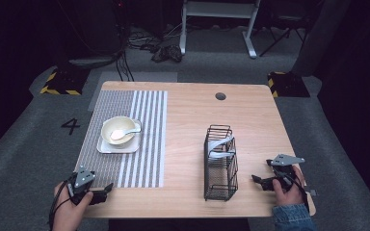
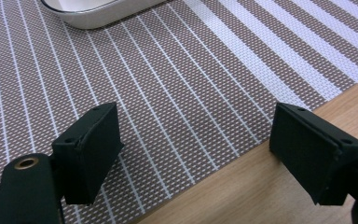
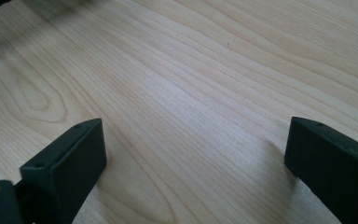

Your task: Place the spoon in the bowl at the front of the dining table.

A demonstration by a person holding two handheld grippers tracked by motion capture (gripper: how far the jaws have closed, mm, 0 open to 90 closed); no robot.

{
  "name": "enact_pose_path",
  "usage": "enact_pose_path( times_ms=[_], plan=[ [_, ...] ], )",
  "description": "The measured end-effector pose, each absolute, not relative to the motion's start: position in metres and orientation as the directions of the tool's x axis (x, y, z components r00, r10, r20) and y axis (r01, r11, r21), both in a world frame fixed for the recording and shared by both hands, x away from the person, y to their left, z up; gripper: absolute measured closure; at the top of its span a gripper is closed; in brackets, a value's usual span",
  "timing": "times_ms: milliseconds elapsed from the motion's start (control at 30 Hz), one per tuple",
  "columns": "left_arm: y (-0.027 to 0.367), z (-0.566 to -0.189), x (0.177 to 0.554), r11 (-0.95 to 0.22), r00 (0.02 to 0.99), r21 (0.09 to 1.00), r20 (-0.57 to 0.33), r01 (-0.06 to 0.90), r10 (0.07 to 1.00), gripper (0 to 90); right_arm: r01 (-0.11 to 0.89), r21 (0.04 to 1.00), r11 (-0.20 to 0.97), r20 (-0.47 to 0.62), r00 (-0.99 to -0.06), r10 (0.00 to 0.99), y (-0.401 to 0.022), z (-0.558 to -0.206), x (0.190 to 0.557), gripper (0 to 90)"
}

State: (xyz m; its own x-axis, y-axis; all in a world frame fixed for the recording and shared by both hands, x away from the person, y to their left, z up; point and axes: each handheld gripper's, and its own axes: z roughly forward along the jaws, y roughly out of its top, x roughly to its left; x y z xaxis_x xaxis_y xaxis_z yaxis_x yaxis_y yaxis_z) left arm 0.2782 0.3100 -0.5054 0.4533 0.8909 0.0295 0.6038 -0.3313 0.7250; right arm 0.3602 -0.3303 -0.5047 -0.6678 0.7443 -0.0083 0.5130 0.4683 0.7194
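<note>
From above, your left gripper and right gripper rest at the near table edge, both empty. The spoon lies in the bowl on a plate; a wire rack stands right of centre. A rushed reach could tip the bowl or knock the rack.

The left gripper view shows your jaws wide apart over the placemat; dragging could shift it.

The right gripper view shows jaws spread over bare wood.

The table is pale wood with a wavy grain, and the mat on it is brown-grey weave, thin white lines on one side, broad white stripes on the other. A cream bowl holds a white spoon on a white plate. The rack is black wire; both grippers' jaws are black too.
</note>
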Motion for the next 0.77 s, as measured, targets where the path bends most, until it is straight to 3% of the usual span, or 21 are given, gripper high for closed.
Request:
enact_pose_path(
  times_ms=[133, 767],
  plan=[
    [0.3128, -0.5077, 0.2765, -0.288, 0.432, 0.733, -0.008, 0.616, 0.902, 15.7, 0.513, 0.719, 0.468, -0.008, -0.668, 0.744, -0.3302, -0.5047, 0.3602, 5.4],
    [0.3124, -0.5102, 0.2727, -0.27, 0.415, 0.75, -0.006, 0.604, 0.91, 15.1, 0.513, 0.719, 0.468, -0.008, -0.668, 0.744, -0.3302, -0.5047, 0.3602, 5.4]
  ],
)
